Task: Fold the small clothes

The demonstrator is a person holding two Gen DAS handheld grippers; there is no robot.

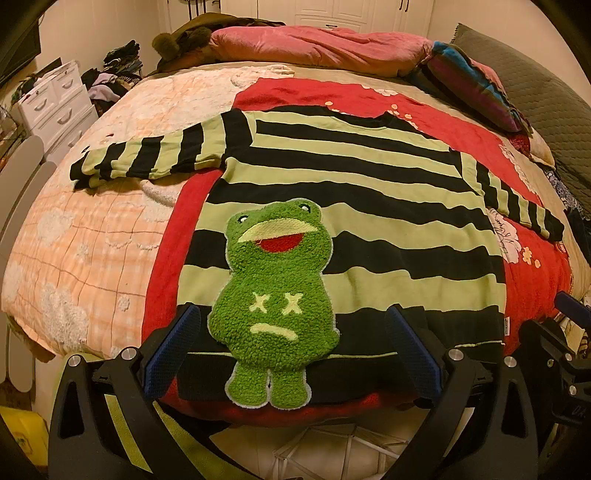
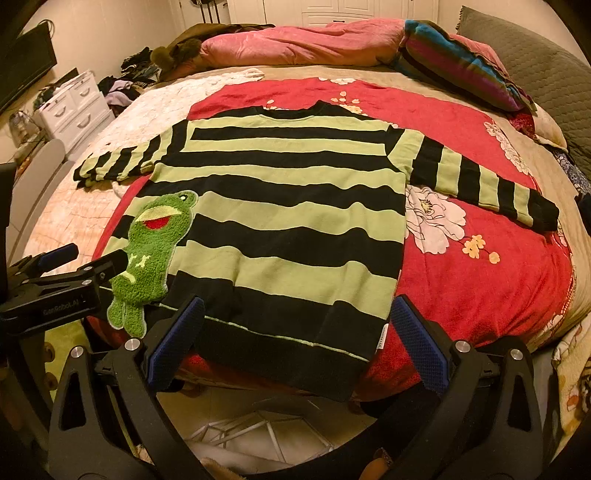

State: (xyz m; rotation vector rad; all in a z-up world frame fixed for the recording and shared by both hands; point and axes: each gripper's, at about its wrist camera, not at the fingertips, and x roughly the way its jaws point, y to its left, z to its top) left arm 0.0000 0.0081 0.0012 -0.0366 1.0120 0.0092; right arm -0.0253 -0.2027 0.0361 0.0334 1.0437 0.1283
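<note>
Sweater lies flat at the bed's near edge, unfolded. Both the left gripper and the right gripper gape wide, empty, over the hem; next, probably pinch it.

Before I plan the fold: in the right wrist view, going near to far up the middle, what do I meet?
Right gripper → sweater hem → sweater neckline → red floral blanket → pink pillow → white doors.
</note>
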